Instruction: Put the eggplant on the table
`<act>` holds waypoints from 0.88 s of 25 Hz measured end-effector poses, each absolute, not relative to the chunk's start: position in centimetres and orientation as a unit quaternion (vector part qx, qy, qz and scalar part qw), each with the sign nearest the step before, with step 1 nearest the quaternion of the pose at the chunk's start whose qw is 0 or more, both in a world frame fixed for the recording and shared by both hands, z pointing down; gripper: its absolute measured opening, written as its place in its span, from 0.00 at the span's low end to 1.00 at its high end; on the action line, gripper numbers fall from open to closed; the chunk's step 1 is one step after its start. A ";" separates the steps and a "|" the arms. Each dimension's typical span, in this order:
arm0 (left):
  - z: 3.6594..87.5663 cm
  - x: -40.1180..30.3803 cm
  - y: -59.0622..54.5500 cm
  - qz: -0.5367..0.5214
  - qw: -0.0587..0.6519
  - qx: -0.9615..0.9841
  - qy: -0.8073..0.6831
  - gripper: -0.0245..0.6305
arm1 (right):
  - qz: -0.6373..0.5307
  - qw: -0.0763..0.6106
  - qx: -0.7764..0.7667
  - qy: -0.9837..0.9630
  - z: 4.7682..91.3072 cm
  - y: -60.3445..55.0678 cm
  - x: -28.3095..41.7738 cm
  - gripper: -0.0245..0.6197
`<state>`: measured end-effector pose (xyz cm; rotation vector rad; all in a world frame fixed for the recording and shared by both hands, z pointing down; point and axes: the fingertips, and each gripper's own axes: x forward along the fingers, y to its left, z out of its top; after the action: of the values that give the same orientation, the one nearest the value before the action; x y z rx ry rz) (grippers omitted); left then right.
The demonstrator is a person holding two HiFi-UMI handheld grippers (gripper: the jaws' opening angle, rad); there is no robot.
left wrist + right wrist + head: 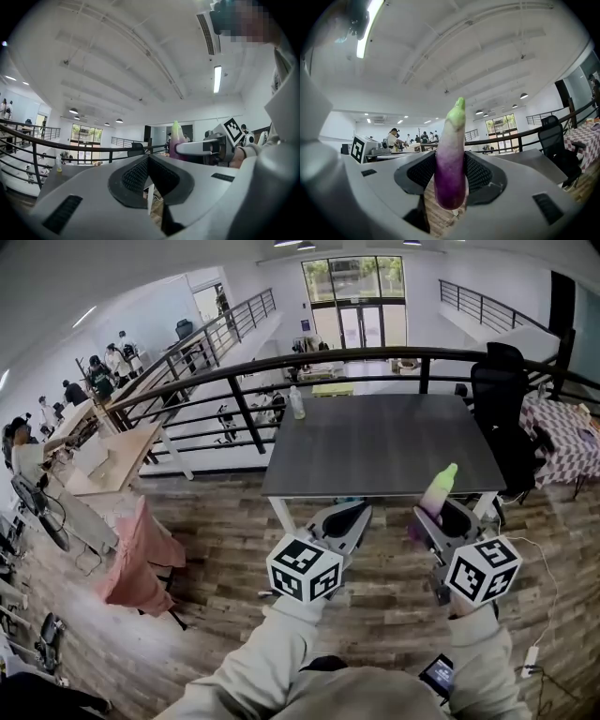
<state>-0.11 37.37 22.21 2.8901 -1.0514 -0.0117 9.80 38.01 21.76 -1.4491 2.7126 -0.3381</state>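
Right claw (450, 174) is clenched on the eggplant (451, 157), pads on its purple lower half, green tip up, approx. upright. Eggplant's in the air just short of the bench (375, 442), at its near edge, right side, over the wood floor (234, 549); not on the bench yet. Left claw (149, 161) is clenched shut w/ nothing in it, beside the right one. Small bottle (297, 402), prob. plastic, stands at the bench's far left corner.
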 end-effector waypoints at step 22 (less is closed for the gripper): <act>22.7 -0.4 28.5 -0.015 0.034 0.936 -0.351 0.04 | -0.122 0.012 -0.456 0.881 23.7 30.1 9.9 0.35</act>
<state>-0.41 28.48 22.69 2.8779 -1.0789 -0.0464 9.88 30.14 23.68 -1.4222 2.7484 -0.3807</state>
